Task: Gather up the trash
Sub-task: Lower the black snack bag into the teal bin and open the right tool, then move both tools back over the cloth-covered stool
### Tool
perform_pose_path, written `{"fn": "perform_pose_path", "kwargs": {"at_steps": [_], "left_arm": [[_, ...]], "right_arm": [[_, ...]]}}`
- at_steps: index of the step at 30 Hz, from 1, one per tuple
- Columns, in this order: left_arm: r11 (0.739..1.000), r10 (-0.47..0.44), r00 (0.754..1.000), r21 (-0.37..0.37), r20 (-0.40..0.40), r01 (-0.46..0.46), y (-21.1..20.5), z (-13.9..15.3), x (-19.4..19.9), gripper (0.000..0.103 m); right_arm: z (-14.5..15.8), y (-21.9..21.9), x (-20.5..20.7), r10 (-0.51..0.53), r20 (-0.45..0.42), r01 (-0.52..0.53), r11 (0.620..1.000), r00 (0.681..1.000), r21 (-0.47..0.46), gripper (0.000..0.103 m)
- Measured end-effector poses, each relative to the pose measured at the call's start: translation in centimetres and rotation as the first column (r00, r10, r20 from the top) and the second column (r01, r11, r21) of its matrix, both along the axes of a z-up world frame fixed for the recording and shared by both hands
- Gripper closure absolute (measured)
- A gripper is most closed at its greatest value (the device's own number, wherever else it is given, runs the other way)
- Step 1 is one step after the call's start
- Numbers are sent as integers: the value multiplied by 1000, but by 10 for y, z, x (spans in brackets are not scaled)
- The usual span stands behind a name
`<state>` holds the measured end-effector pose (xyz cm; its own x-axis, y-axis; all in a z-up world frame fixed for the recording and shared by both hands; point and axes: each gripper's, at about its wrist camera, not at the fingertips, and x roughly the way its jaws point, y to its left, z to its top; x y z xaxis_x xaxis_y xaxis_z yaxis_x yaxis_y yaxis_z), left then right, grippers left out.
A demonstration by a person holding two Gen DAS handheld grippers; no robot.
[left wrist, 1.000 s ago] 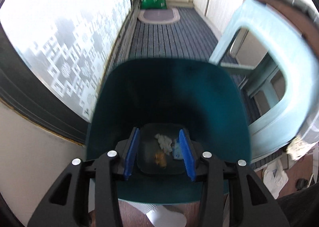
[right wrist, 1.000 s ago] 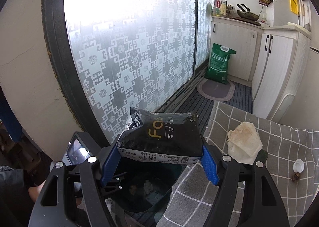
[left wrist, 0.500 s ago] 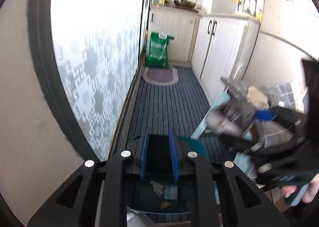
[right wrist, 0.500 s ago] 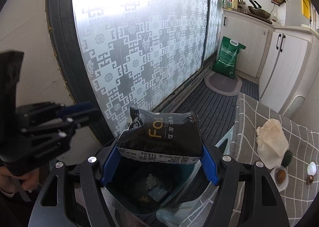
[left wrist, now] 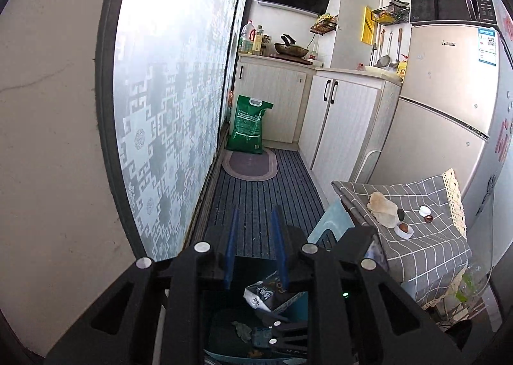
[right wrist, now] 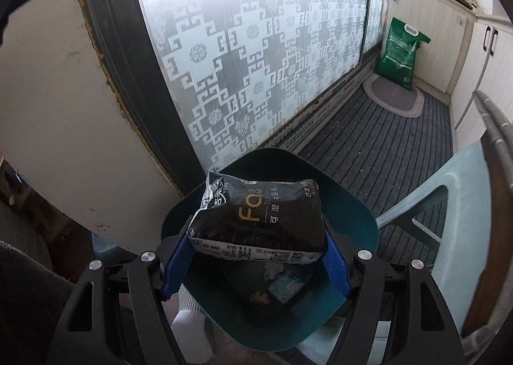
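My right gripper [right wrist: 256, 256] is shut on a black tissue pack [right wrist: 259, 217] and holds it right over the open teal trash bin [right wrist: 352, 214]. Crumpled paper and scraps [right wrist: 282, 281] lie on the bin's bottom. My left gripper [left wrist: 253, 249] is open and empty, raised above the bin [left wrist: 224, 323]. In the left wrist view the black pack [left wrist: 269, 294] and the right gripper show below it. A crumpled napkin [left wrist: 383, 207], small cups and a bottle cap [left wrist: 424, 211] lie on the grey checked table [left wrist: 426, 249].
A frosted patterned glass door [right wrist: 250, 54] runs along the left. A pale blue plastic stool [right wrist: 455, 204] stands beside the bin. A green sack [left wrist: 250, 124] and an oval mat [left wrist: 250, 164] lie far down the striped floor. White cabinets and a fridge [left wrist: 449, 102] are on the right.
My right gripper has carried the black pack from beside the table to right above the bin. My left gripper has lifted away from the bin and now looks down the kitchen.
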<state>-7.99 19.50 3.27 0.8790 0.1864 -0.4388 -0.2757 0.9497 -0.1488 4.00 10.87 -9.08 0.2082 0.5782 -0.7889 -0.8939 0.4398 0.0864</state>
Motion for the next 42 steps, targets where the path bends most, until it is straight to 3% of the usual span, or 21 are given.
{"fn": "perform_pose_path", "kwargs": {"at_steps": [8,14,22,26,32,37,42], "left_arm": [[1000,-12,1000,9,-2,12,1,-2,-3,80],[999,-35,999,11,-2,35,0,-2,-5,79],[999,-48,999,23,16,48,-7,3,-5,66],[999,-49,999,24,23,48,-11,6,-4,61],[999,-49,998,19,45,48,-16,13,-5,59],[998,-54,994,18,91,52,-25,27,-9,57],[998,-54,991,36,126,49,-37,39,-7,53]], "right_arm": [[-51,19,6,-22,-55,14,991,998,-133,30],[-78,24,15,-75,-34,65,970,997,-235,28],[-79,22,12,-69,-28,61,971,997,-231,21],[-62,17,7,-47,-19,43,985,999,-168,21],[-8,6,-10,0,48,0,1000,999,-12,21],[43,-13,-20,-1,118,-11,994,993,105,32],[83,-46,-14,-66,160,32,978,985,206,39]]}}
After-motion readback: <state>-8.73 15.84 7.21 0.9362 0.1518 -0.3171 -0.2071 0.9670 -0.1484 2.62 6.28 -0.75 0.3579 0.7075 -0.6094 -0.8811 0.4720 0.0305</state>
